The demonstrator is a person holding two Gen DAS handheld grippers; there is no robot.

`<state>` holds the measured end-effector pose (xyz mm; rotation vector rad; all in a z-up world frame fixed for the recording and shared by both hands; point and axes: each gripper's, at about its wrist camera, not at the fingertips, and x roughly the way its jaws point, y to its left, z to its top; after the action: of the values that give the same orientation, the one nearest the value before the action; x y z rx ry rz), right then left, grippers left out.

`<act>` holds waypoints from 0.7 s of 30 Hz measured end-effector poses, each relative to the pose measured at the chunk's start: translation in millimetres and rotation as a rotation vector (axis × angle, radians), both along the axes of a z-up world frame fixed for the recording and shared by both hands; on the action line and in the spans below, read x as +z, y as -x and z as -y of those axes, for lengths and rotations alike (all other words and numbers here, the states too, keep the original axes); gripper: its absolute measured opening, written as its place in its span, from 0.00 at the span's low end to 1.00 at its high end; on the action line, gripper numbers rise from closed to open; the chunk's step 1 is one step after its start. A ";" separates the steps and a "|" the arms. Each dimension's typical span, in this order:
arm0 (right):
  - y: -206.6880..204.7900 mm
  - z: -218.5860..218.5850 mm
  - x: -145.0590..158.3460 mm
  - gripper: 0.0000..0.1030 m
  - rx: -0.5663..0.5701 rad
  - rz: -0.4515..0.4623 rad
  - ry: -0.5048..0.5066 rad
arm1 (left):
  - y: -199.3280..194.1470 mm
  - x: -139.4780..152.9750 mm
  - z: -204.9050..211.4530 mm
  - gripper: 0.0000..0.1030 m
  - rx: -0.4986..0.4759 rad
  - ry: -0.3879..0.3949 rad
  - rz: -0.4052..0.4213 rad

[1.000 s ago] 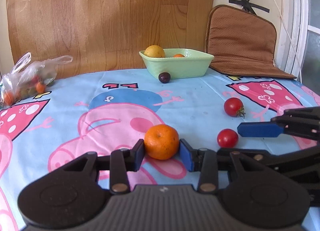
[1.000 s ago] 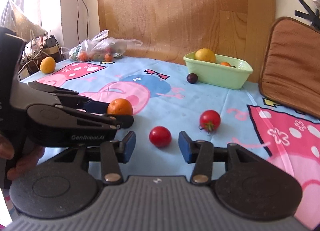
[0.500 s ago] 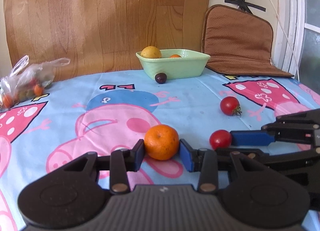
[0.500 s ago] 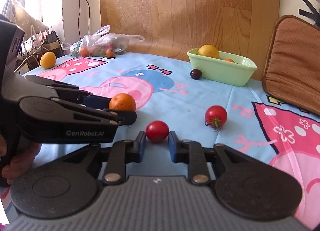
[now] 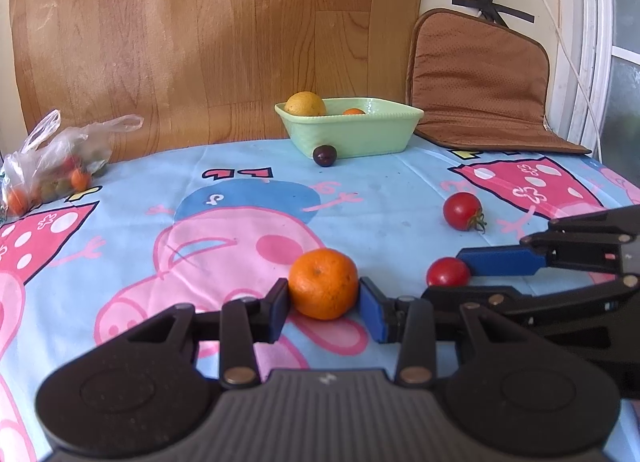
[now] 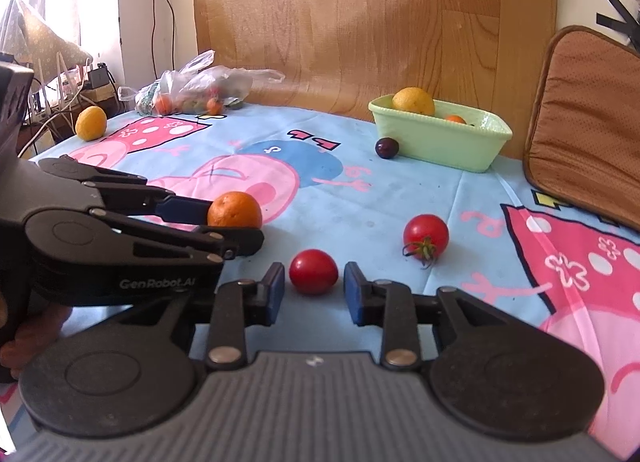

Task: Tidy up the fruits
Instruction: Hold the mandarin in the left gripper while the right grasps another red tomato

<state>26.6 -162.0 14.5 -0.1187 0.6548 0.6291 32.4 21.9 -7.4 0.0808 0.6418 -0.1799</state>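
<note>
While the plastic bag [image 5: 52, 166] at the desk's far left blurs its small fruits beyond counting, the mandarin [image 5: 323, 284] shows plainly: round, dimpled, bright orange, clamped between the blue pads of the left gripper [image 5: 323, 302] just above the cartoon tablecloth [image 5: 380, 198]. Beside it, the right gripper [image 6: 314, 282] brackets one smooth red tomato [image 6: 313, 271], pads narrowly apart from it; whether they touch is unclear. A second tomato [image 6: 425, 234], with green stem, lies nearby. One dark plum [image 6: 387, 147] touches the green dish [image 6: 440, 146], which holds two partly hidden citrus fruits. One lemon [image 6: 91, 123] sits at the desk's edge.
</note>
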 end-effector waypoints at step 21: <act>-0.9 11.2 -1.0 0.28 -0.061 0.001 -0.021 | 0.1 0.2 1.1 0.36 -0.002 -0.014 0.003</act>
<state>27.6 -173.2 13.4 -0.0789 0.6478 0.5770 32.3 20.7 -7.1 0.0956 0.6401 -0.1773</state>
